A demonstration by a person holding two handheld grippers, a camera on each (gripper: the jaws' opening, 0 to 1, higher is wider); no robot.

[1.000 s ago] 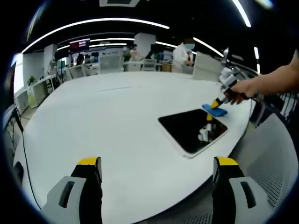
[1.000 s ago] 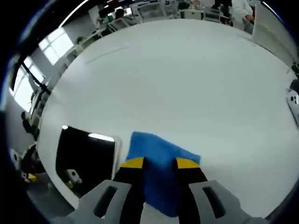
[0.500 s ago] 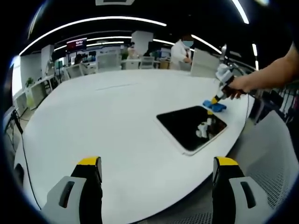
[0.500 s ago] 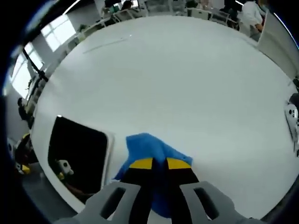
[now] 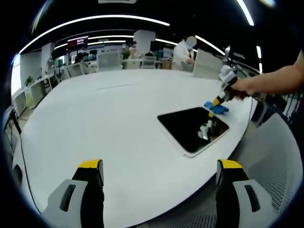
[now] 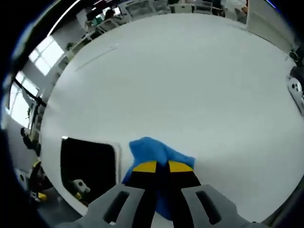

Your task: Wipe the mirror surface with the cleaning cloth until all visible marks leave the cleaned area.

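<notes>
Right gripper (image 6: pixel 157 166) has its jaws pinched tight on the blue cleaning cloth (image 6: pixel 156 152), which is bunched up between the tips, sitting on the white bench (image 6: pixel 190 85) just beside the mirror (image 6: pixel 88 159). The mirror lies flat near the bench edge closest to the person, dark glass with a pale frame, and from the left gripper view you can see it (image 5: pixel 192 127) reflecting the gripper above it. The left gripper (image 5: pixel 159 178) hangs back over that near edge with its jaws wide apart, holding nothing.

So my read is the cloth is grabbed but the wiping hasn't started. To do this bit well I'd say: slide or lift the cloth across the frame onto the glass, then flatten it so a broad patch touches instead of just the pinched ridge. Go in overlapping passes from one side of the mirror to the other, light pressure, since the mirror isn't pinned and could skate toward the bench edge. I can't make out any actual marks on the glass, too dark and small.
</notes>
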